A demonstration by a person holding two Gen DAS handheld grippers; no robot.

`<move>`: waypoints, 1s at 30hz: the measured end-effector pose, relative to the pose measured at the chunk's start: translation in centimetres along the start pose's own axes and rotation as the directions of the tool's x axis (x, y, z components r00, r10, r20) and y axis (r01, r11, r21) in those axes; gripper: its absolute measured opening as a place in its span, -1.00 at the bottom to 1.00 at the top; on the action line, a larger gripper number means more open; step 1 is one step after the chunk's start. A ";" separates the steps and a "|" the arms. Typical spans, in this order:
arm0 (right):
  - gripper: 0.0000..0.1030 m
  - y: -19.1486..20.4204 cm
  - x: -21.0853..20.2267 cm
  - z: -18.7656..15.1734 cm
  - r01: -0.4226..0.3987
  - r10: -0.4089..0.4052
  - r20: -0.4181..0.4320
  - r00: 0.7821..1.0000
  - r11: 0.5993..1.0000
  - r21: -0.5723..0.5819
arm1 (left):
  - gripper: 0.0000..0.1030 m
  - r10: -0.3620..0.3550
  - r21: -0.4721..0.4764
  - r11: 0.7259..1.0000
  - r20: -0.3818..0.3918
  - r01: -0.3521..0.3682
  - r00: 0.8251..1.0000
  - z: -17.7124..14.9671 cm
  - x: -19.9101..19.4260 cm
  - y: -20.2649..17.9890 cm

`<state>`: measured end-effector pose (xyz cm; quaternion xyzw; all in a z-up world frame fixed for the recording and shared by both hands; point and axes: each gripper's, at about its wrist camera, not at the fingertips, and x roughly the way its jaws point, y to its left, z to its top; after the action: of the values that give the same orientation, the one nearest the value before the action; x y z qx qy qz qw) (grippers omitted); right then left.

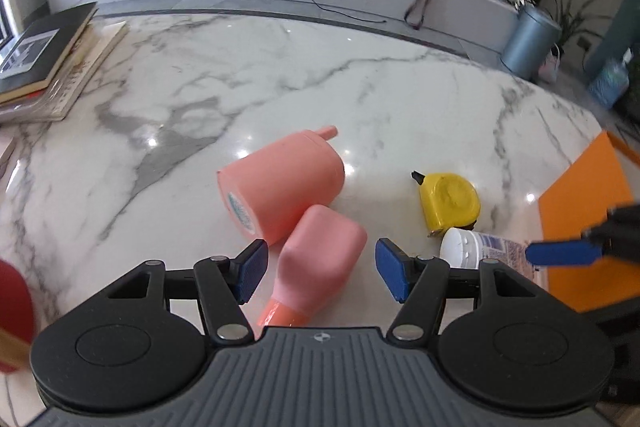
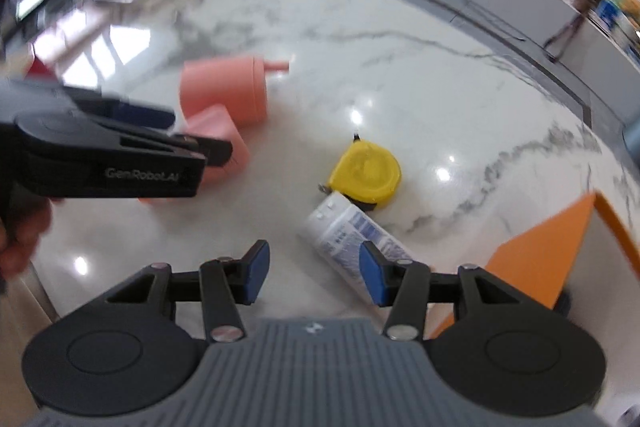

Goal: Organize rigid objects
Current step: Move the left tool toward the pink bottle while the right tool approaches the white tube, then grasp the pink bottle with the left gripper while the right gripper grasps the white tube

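A pink cup [image 1: 280,183] with a straw lies on its side on the marble table [image 1: 280,67]. A smaller pink bottle-shaped piece [image 1: 324,251] leans against it and sits between the fingers of my left gripper [image 1: 320,271], whose blue pads stand just off its sides, open. The right wrist view shows the left gripper [image 2: 200,135] over that pink piece [image 2: 216,131]. My right gripper [image 2: 316,275] is open above a white labelled bottle [image 2: 348,231] lying by its right finger. A yellow tape measure [image 2: 366,173] touches the bottle's cap.
An orange board [image 1: 584,219] lies at the table's right edge. A stack of books [image 1: 48,55] sits at the far left and a red object [image 1: 12,291] at the near left. A hand [image 2: 20,239] holds the left gripper. A grey bin [image 1: 528,43] stands beyond the table.
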<state>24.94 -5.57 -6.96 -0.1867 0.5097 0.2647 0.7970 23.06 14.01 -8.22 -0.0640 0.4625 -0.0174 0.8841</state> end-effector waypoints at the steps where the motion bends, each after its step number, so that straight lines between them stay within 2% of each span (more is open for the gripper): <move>1: -0.02 -0.2 0.3 0.3 0.006 -0.007 -0.017 1.000 1.000 -0.027 | 0.38 0.002 0.012 1.000 -0.001 -0.002 1.000 0.0 0.2 -0.2; 5: -0.02 -0.4 1.9 1.2 0.007 -0.019 -0.086 0.996 0.990 -0.141 | 0.29 0.018 0.061 0.998 0.008 -0.018 1.000 -0.2 1.0 -0.8; 7: -0.02 -0.5 2.6 1.5 -0.005 -0.014 -0.111 0.994 0.985 -0.173 | 0.16 0.022 0.078 0.997 0.011 -0.023 1.000 -0.2 1.2 -0.9; 13: -0.01 -0.4 4.4 2.5 -0.007 -0.029 -0.157 0.987 0.974 -0.226 | 0.13 0.024 0.090 0.996 0.009 -0.025 1.000 -0.4 1.6 -1.0; 19: -0.02 -0.3 5.0 3.1 0.010 -0.042 -0.176 0.983 0.984 -0.180 | 0.06 -0.004 0.079 0.997 -0.007 0.005 1.000 -0.6 1.3 -0.7; 26: -0.05 1.4 3.8 1.9 -0.095 0.080 -0.171 0.982 0.992 -0.084 | -0.01 -0.010 0.055 0.998 -0.054 0.013 0.998 -1.0 2.1 -0.3; 30: -0.02 2.4 3.7 1.5 -0.080 0.066 -0.155 0.986 0.993 -0.090 | -0.01 -0.007 0.062 0.998 -0.051 0.010 0.999 -1.1 2.5 -0.4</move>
<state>25.82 -1.97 -9.77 -0.2256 0.5621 0.3029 0.7358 23.54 13.28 -10.82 -0.0379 0.4838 -0.0373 0.8735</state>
